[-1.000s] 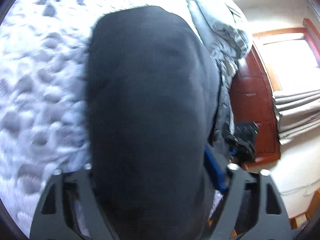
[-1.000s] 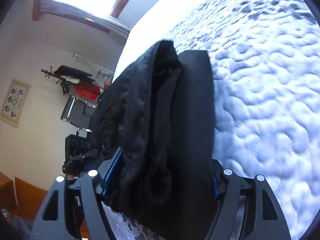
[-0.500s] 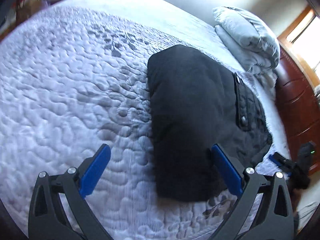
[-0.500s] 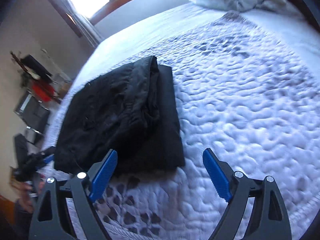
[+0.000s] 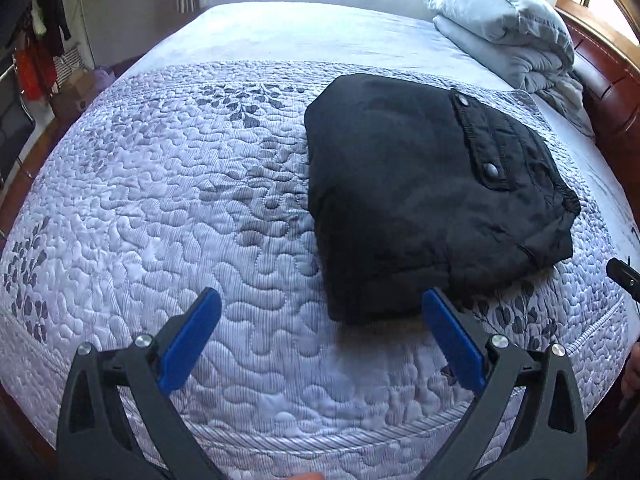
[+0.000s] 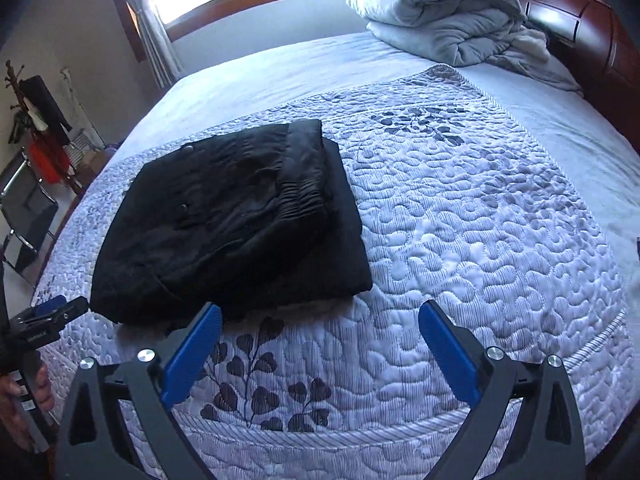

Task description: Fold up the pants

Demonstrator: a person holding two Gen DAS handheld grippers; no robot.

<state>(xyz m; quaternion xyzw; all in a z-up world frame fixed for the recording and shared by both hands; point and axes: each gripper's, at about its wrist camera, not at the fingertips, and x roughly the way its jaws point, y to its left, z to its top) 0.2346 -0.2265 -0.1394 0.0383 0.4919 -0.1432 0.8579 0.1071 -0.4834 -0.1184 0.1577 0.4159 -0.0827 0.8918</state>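
Black and padded, the pants (image 5: 420, 196) lie folded into a compact stack on the quilted bedspread (image 5: 160, 200), near the edge of the bed closest to us. From our left gripper (image 5: 320, 340) the stack sits at about one o'clock, its near edge just past the right-hand blue pad; from our right gripper (image 6: 320, 344) it sits at about eleven o'clock, its near edge just above the left-hand pad. So the bundle lies between our two hands, its long axis running away from us toward the pile of bedding (image 6: 440, 12) at the headboard. Both sets of jaws stand wide with nothing between them; those of the right gripper have just been opening. We judge the folding done or nearly so. No containers are in view; only the bedspread bears the pants.
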